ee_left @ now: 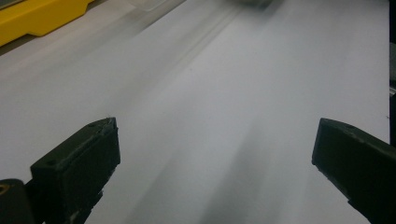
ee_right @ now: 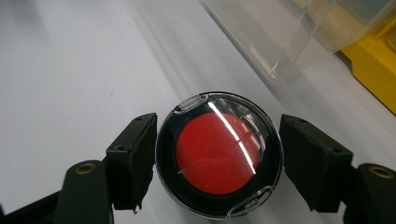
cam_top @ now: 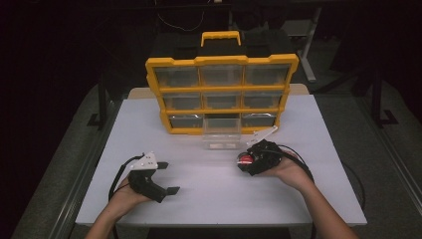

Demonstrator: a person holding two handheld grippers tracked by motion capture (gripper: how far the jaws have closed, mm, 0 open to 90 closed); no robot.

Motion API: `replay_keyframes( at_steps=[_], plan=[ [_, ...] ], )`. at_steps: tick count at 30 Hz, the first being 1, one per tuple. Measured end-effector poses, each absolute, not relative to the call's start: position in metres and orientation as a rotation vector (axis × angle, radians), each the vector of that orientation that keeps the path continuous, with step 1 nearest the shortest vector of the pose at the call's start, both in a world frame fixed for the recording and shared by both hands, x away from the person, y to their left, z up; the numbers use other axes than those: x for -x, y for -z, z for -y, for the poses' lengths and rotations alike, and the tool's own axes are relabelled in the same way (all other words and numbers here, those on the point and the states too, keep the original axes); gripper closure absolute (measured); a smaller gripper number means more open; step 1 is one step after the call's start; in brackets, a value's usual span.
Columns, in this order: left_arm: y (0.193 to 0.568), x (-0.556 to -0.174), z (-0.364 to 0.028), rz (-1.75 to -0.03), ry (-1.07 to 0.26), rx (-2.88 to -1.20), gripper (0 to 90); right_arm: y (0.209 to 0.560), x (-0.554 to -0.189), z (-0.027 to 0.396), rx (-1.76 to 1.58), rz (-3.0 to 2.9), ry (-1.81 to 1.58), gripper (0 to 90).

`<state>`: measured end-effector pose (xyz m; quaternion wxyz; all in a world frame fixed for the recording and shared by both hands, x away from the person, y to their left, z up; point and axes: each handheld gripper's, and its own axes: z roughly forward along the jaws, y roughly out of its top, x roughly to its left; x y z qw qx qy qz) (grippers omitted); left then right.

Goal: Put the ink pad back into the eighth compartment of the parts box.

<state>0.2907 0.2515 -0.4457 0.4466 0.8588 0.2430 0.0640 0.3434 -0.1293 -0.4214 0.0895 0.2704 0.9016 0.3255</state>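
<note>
A round black case with a clear lid and a red disc inside [ee_right: 219, 161] sits squeezed between the two black jaws of my right gripper [ee_right: 217, 163], held above the white table. From above, that case [cam_top: 246, 160] shows as a red spot at the tip of the right gripper [cam_top: 247, 161], just in front of a clear drawer [cam_top: 222, 134] pulled out of the yellow organizer [cam_top: 221, 92]. My left gripper [cam_top: 168, 177] rests at the near left of the table with its jaws wide apart and nothing between them [ee_left: 215, 158].
The yellow organizer with several clear drawers stands upright at the back of the white table [cam_top: 209, 194]. Its bottom middle drawer juts out toward me. Cables trail from both grippers. Dark floor and table legs surround the table.
</note>
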Motion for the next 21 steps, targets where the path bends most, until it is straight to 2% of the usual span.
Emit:
replay_keyframes(
  at_steps=[21],
  plan=[
    [0.445,-0.29,-0.252,-0.602,-0.16,-2.127,0.5,0.399,-0.352,0.135,-0.797,-2.689,-0.949,28.8]
  ],
)
